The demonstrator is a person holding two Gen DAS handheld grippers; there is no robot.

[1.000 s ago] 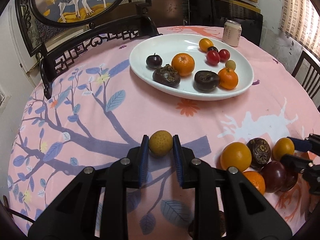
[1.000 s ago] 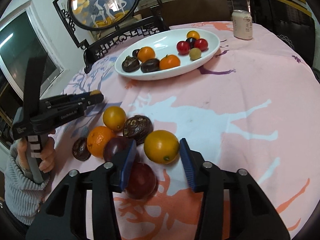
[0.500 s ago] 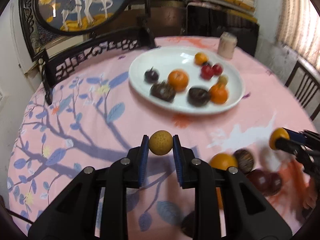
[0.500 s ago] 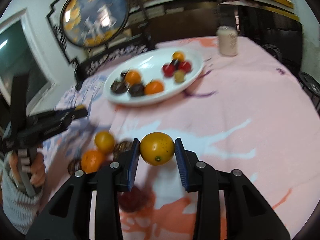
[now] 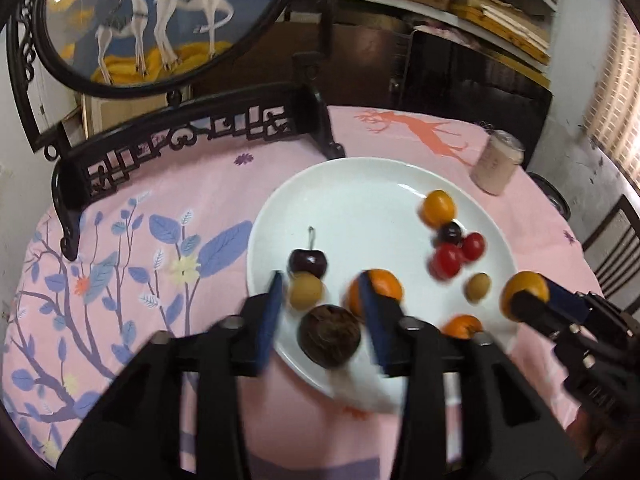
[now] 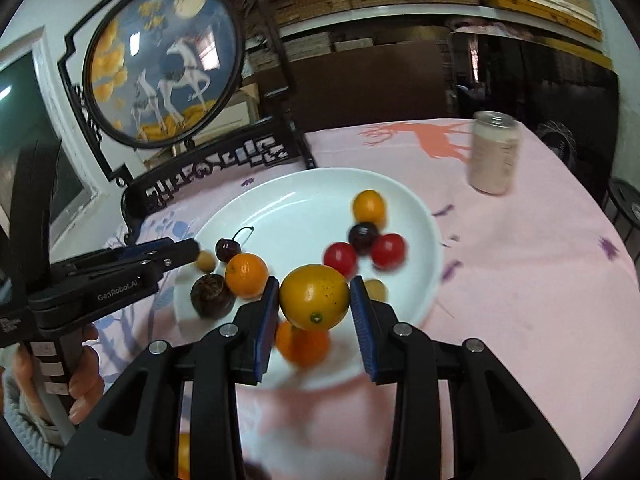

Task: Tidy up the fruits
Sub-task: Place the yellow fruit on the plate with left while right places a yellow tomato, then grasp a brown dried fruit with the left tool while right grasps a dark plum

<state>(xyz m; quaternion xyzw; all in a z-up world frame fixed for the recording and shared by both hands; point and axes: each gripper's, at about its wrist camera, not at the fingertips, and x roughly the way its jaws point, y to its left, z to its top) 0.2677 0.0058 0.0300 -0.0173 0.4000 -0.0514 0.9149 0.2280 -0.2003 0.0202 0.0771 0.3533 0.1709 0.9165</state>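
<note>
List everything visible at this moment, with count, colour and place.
plate: one, white, mid-table
tangerines: two, orange, plate's near side
passion fruit: one visible, dark brown, plate's near edge
cherry: one, dark red, plate's left
tan fruits: two, both over the plate
tomatoes: two, red, plate's right
dark berry: one, beside the tomatoes
yellow fruits: two, one on the plate, one held
can: one, pale pink, beyond the plate
tablecloth: one, pink, printed
deer picture: one, blue, black stand
left gripper: jaws just opening, tan fruit loose between
right gripper: shut on a yellow fruit
hand: one, on the left gripper's handle
</note>
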